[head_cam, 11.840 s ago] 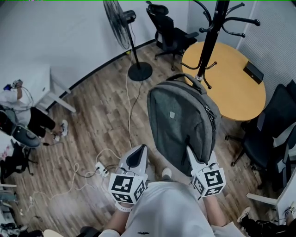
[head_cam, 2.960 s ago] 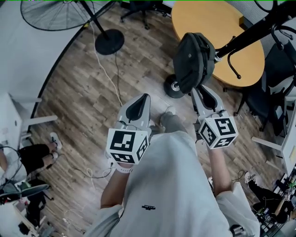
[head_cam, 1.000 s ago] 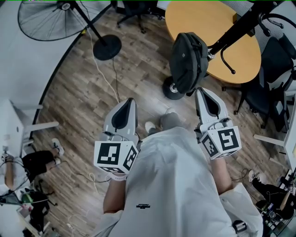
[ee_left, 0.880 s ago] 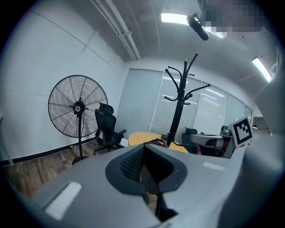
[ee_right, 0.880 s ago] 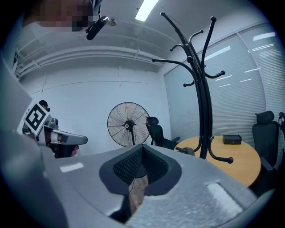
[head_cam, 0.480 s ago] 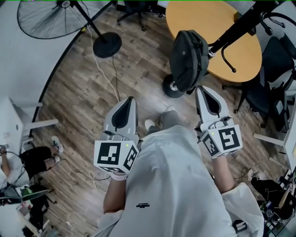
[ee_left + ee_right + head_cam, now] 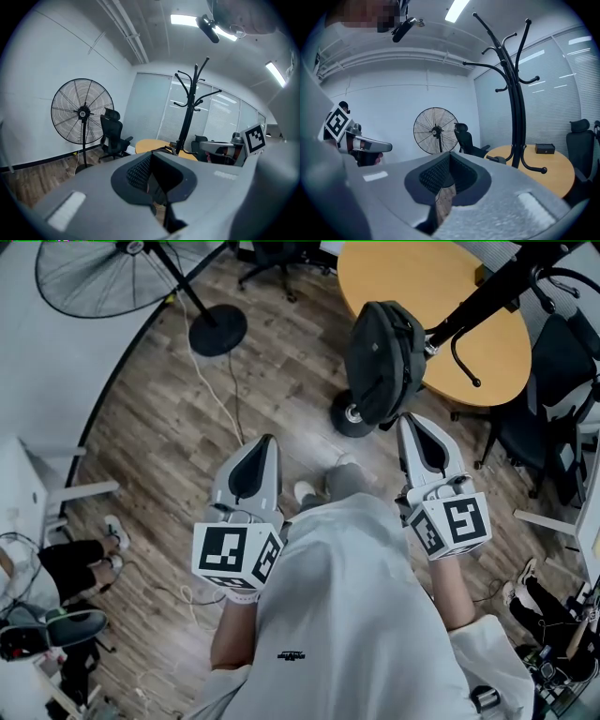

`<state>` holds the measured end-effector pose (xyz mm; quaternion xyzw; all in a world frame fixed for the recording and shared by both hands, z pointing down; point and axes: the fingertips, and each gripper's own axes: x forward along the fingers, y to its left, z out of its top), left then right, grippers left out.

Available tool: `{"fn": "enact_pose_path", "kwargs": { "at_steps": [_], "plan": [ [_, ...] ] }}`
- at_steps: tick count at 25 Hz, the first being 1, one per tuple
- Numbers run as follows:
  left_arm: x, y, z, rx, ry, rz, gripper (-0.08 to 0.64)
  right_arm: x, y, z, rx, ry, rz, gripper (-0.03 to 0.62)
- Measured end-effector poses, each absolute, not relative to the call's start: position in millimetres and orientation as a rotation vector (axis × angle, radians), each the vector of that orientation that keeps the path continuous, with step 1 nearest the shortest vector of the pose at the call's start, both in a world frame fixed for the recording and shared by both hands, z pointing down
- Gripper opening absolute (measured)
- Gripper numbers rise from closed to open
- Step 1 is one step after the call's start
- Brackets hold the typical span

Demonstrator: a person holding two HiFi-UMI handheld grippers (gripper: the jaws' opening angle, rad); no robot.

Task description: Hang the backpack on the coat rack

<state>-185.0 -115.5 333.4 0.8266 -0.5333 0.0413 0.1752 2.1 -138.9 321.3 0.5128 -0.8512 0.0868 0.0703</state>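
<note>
Starting left: one fan (image 7: 94, 277); left gripper (image 7: 266, 441), jaws together, empty; one backpack (image 7: 380, 362), long axis pointing floorward; right gripper (image 7: 409, 419) near it, jaws together, empty; one rack (image 7: 487, 294), far right, bearing the backpack.

The backpack (image 7: 384, 362) hangs on the coat rack (image 7: 487, 294), right over the rack's base, with the round table (image 7: 412, 277) behind it. The fan (image 7: 94, 277) is off left and an office chair (image 7: 558, 381) is on the right. The right gripper (image 7: 409, 420) sits just below the backpack, and the left gripper (image 7: 266, 441) is beside it, farther off.
</note>
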Motion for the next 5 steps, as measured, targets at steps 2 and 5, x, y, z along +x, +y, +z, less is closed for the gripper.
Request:
{"fn": "enact_pose_path", "kwargs": {
  "at_steps": [2,5],
  "plan": [
    [-185.8,-116.0,333.8,2.342,-1.510,0.116,0.015,2.3,-139.2,322.3,1.546,-2.556,0.262,0.002],
    [-188.0,-116.6,334.5,2.342,-1.509,0.118,0.015,1.5,-139.6,323.5,1.549,-2.552,0.262,0.002]
  ]
}}
